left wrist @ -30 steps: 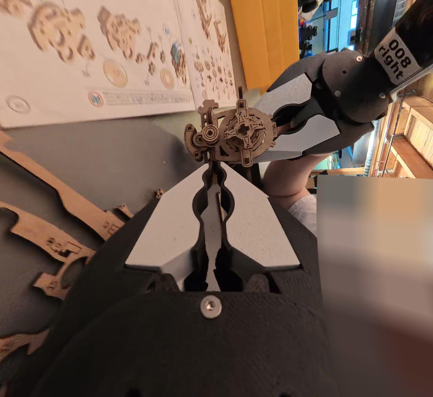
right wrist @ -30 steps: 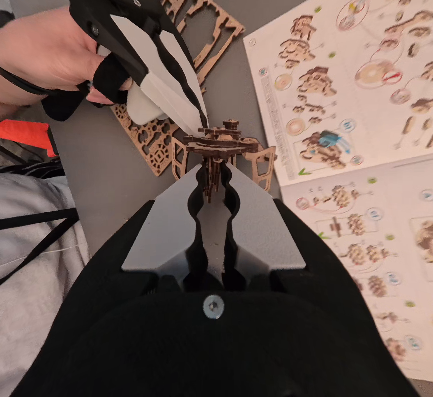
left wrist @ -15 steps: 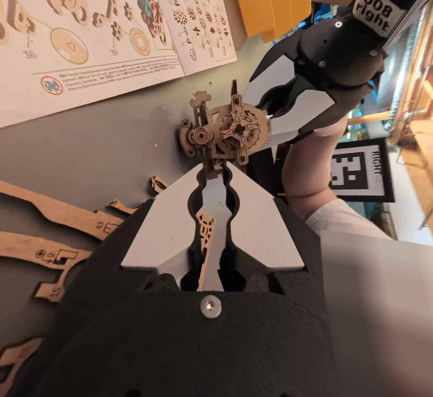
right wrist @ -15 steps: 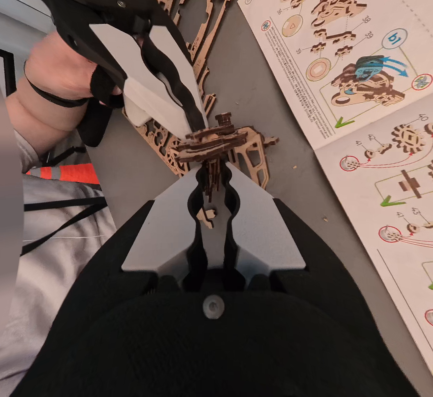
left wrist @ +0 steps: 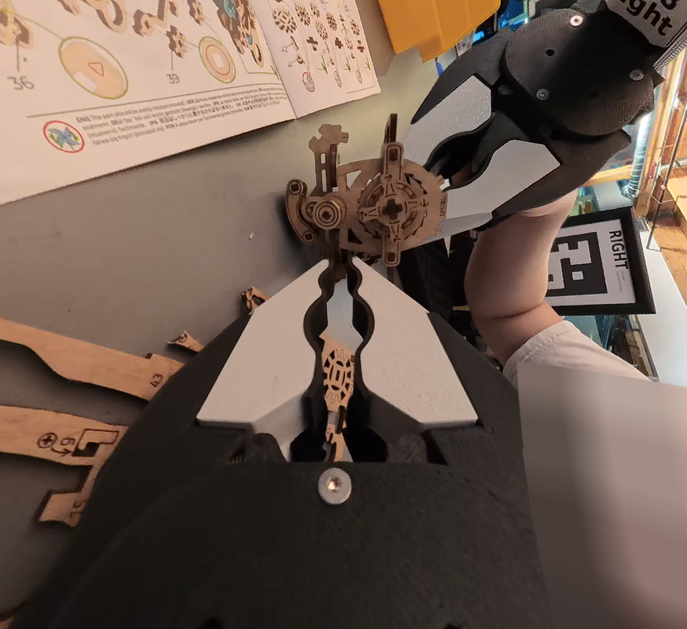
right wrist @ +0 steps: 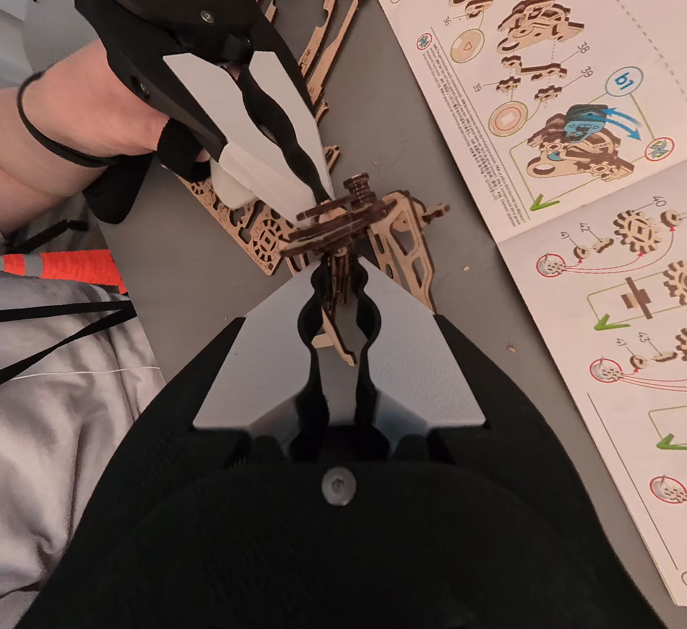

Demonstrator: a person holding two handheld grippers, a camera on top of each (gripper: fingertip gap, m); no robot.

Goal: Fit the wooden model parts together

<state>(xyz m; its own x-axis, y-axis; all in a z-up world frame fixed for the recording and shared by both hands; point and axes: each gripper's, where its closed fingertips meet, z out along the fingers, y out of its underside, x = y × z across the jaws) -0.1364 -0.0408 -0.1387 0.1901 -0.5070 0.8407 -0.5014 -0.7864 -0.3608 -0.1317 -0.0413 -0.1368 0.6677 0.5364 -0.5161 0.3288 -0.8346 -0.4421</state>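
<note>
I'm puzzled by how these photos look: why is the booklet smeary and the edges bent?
Left wrist view: the instruction booklet is blurred toward the corner, while the wooden model is sharp; the wide lens bends the background. Right wrist view: the booklet's outer edge softens, the model stays fairly crisp; even light, soft shadows.

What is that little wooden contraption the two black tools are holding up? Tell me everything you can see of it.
The wooden model is a small assembly of thin, laser-cut plywood with dark burnt edges. It has a round geared wheel with a cross-shaped hub, a smaller ringed disc beside it, a curved lever and a lighter open frame. It is held above the grey table. The left gripper pinches its lower edge, and the right gripper grips it from the side, jaws closed on it.
</note>
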